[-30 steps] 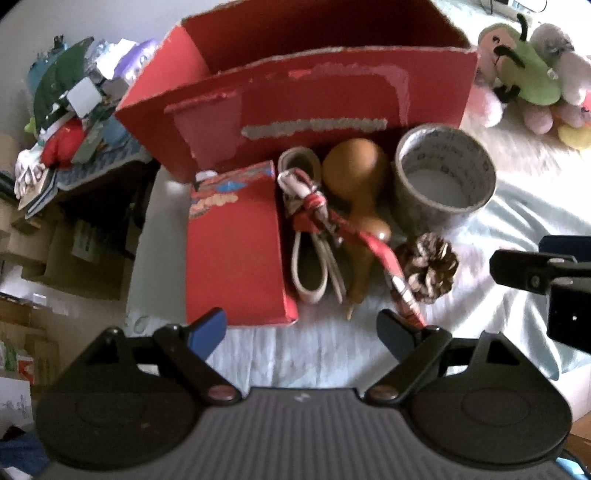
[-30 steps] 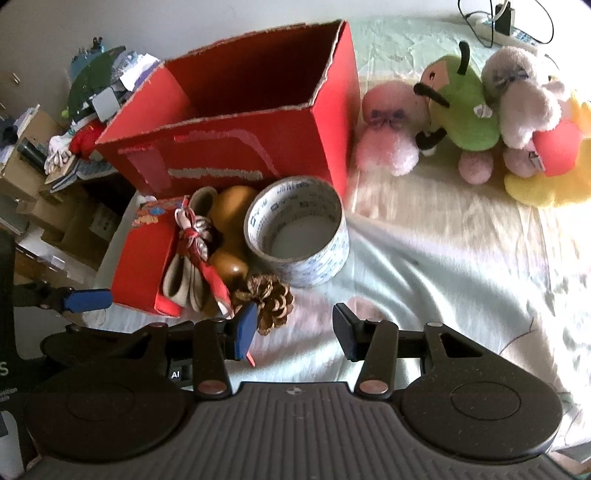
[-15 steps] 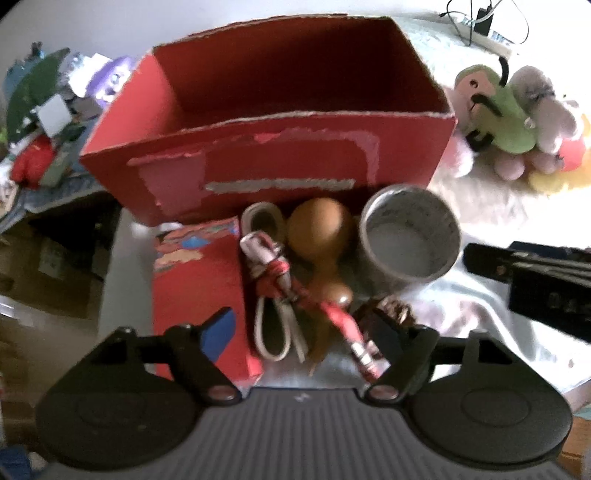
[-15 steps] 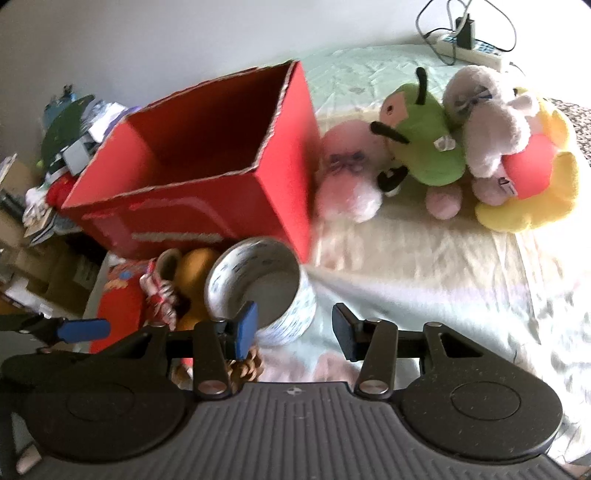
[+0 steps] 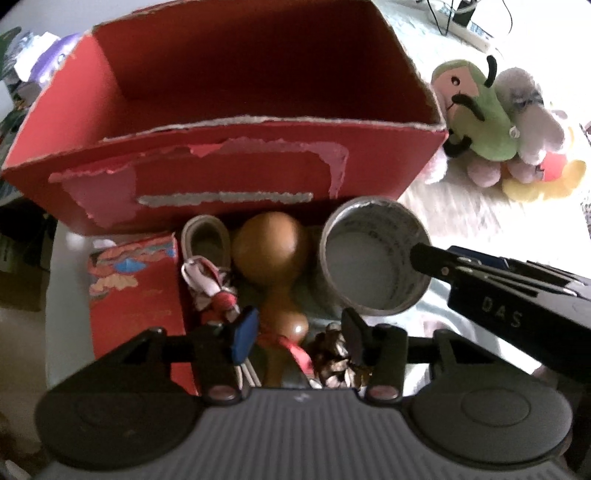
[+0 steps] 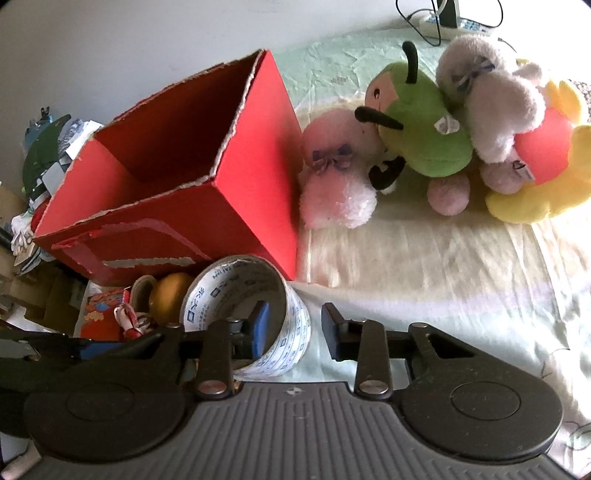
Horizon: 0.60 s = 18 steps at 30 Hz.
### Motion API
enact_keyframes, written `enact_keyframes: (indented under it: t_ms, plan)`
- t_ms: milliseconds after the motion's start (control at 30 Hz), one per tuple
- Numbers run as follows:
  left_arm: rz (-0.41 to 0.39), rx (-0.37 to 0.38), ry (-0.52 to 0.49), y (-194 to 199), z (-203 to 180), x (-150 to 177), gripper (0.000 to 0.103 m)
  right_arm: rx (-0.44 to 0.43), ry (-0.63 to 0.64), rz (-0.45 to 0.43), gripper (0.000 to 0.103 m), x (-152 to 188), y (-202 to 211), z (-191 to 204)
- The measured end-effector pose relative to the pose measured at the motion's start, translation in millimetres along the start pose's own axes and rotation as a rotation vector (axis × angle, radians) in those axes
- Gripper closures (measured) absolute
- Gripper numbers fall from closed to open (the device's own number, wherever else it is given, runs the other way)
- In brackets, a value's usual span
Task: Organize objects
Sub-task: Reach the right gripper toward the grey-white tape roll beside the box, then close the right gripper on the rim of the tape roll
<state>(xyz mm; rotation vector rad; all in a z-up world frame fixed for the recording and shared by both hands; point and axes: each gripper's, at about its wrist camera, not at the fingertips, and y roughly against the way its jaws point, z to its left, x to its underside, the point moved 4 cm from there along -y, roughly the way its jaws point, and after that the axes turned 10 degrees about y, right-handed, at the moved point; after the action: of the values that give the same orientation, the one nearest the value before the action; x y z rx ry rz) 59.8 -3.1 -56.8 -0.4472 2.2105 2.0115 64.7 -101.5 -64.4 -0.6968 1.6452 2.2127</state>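
An open red cardboard box (image 5: 236,177) stands behind a row of small objects on the bed. My left gripper (image 5: 298,334) is open, its jaws partly narrowed around the small end of a brown gourd (image 5: 271,251), with a red-white ribbon (image 5: 214,291) and a pine cone (image 5: 334,358) close by. Further left lie a beige strap loop (image 5: 205,240) and a red packet (image 5: 133,295). My right gripper (image 6: 295,330) is open, with one finger inside the tape roll (image 6: 243,314) and the other outside its wall. The box (image 6: 177,192) looks empty.
Several plush toys (image 6: 424,133) are piled right of the box on the pale bedsheet (image 6: 424,266). A power strip with cables (image 6: 443,18) lies at the far edge. Left of the bed are a cluttered stack (image 6: 44,155) and cardboard boxes.
Both grippers have come forward and down onto the objects. The left jaws narrowed around the gourd's small end. The right gripper's left finger slipped inside the tape roll.
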Motion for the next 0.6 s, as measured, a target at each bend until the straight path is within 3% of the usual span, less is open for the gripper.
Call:
enact_keyframes:
  t_ms: [167,233,300,433,600]
  plan:
    - [0.021,0.007,-0.025,-2,-3,-1,0.047,-0.001,-0.010,0.017,0.074,1,-8,0]
    - [0.025,0.008,-0.035,-2,-4,-2,0.047,-0.007,-0.018,0.031,0.085,1,-13,-1]
    - [0.037,0.011,-0.037,-3,-3,-3,0.048,-0.020,-0.035,0.036,0.087,1,-14,-2]
    - [0.077,0.056,-0.029,-7,2,-5,0.049,-0.002,-0.037,0.033,0.089,0,-9,-2]
    - [0.067,0.108,-0.067,8,-7,-5,0.045,0.017,-0.051,-0.009,0.089,-2,14,-10]
